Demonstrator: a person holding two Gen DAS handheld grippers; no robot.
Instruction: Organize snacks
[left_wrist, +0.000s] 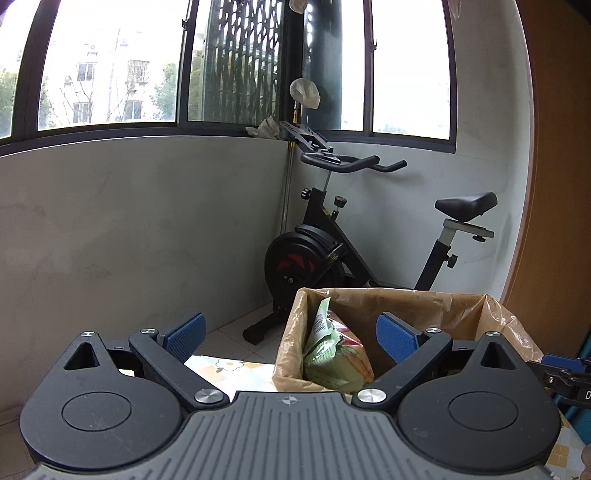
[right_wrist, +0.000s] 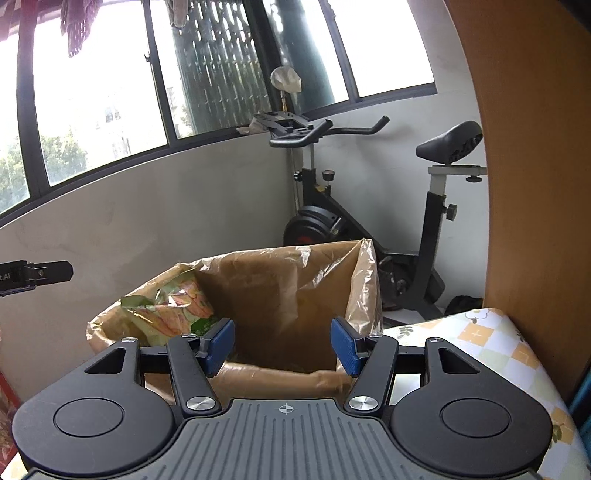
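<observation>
A brown box lined with a clear plastic bag (left_wrist: 413, 306) stands on the patterned table and shows in the right wrist view too (right_wrist: 280, 284). A green snack bag (left_wrist: 332, 354) leans inside against its left wall; it also shows in the right wrist view (right_wrist: 173, 310). My left gripper (left_wrist: 291, 334) is open and empty, just in front of the box's near left corner. My right gripper (right_wrist: 282, 345) is open and empty, at the box's near rim. The tip of the right gripper (left_wrist: 565, 373) shows at the right edge of the left view.
A table with a checked flower cloth (right_wrist: 491, 350) holds the box. A black exercise bike (left_wrist: 332, 236) stands on the floor behind, by the grey wall under the windows. A wooden panel (right_wrist: 535, 147) rises at the right. Part of the left gripper (right_wrist: 33, 277) shows at far left.
</observation>
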